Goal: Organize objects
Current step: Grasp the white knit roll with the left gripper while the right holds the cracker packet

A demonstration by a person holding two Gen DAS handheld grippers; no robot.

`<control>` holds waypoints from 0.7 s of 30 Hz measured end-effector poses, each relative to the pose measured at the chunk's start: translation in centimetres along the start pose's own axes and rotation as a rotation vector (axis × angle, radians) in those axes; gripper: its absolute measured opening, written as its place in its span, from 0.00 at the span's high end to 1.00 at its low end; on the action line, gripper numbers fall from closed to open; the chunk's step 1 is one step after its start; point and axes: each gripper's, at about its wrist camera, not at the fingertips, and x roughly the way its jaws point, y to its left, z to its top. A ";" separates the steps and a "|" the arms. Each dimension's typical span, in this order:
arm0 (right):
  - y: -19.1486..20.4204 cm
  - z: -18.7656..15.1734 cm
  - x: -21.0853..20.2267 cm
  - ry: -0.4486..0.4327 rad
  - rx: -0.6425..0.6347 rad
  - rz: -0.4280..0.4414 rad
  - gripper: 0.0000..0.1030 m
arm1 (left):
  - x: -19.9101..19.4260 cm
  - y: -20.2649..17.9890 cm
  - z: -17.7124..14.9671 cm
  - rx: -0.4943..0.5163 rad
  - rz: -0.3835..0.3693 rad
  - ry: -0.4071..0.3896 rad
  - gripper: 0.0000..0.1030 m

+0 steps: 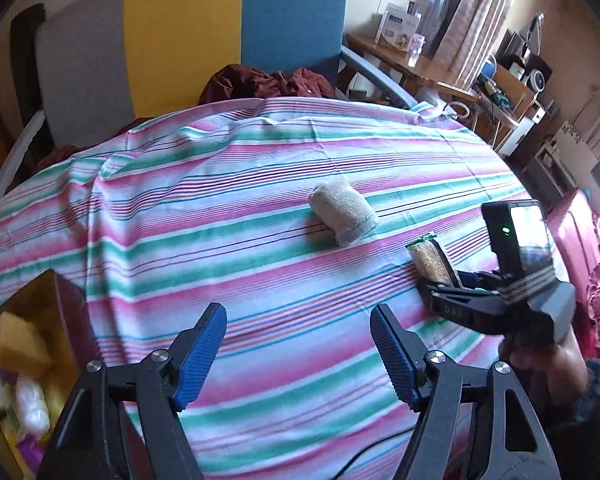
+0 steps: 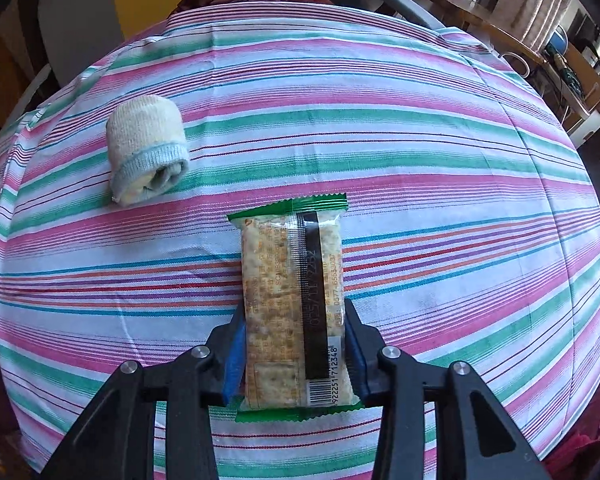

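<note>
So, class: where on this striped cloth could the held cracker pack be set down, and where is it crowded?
The striped cloth is bare to the right of the cracker pack held in the right gripper, and also between the open left gripper and the rolled sock. The box at the left edge is crowded with items.

I see a clear cracker packet (image 2: 294,304) with green ends, seam side up, clamped in my right gripper (image 2: 294,354). Rolled cream sock (image 2: 146,148) lies on its side on the striped surface (image 2: 460,160), up-left of the packet.
</note>
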 end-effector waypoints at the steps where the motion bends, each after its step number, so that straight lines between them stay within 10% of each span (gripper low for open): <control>1: 0.0 0.0 0.0 0.000 -0.002 -0.001 0.59 | 0.7 -0.2 0.4 0.002 -0.007 0.009 0.28; 21: -0.7 0.7 -0.4 0.003 0.001 0.016 0.56 | 14.5 -3.9 9.1 -0.166 -0.051 0.167 0.37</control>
